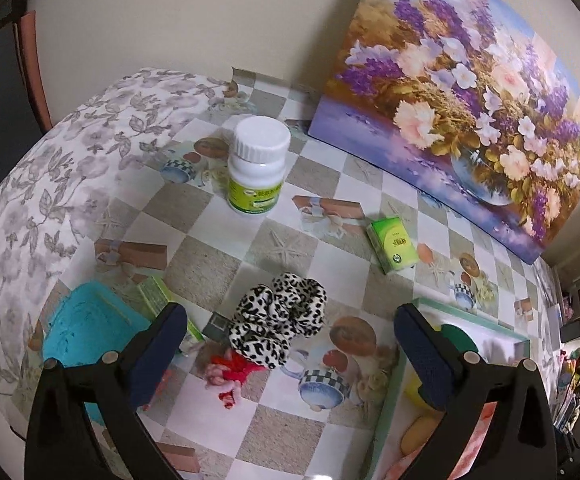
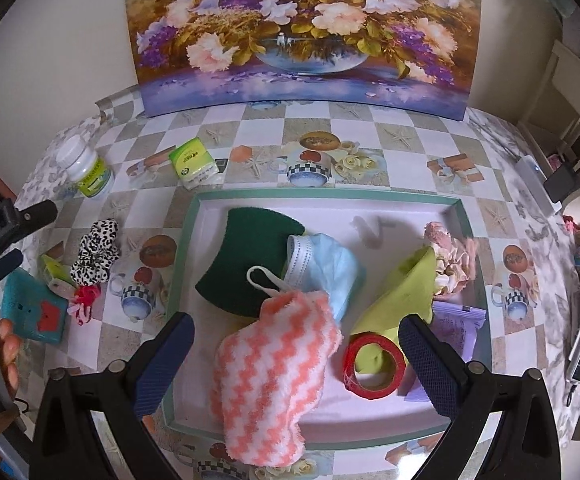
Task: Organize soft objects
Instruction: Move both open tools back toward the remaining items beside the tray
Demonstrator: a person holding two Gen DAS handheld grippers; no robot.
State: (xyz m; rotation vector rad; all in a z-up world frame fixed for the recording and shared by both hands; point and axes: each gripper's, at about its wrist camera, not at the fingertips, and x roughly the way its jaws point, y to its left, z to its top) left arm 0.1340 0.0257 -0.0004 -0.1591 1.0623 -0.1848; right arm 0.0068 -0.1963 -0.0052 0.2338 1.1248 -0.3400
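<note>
Your left hand-held gripper (image 1: 290, 344): jaws wide, nothing gripped, above the leopard-print scrunchie (image 1: 280, 322) on the counter (image 1: 218, 264); red hair tie (image 1: 232, 376) touching it, teal pouch (image 1: 86, 328) to the left. Your right hand-held gripper (image 2: 295, 354): jaws wide, empty, over the tray (image 2: 178, 264). Tray holds: pink-and-white fuzzy cloth (image 2: 274, 372) lapping over the near rim, dark green sponge (image 2: 250, 256), blue face mask (image 2: 325, 268), lime cloth (image 2: 401, 304), red tape roll (image 2: 373, 364). White bottle (image 1: 256, 164) and green box (image 1: 391, 244) stand apart.
</note>
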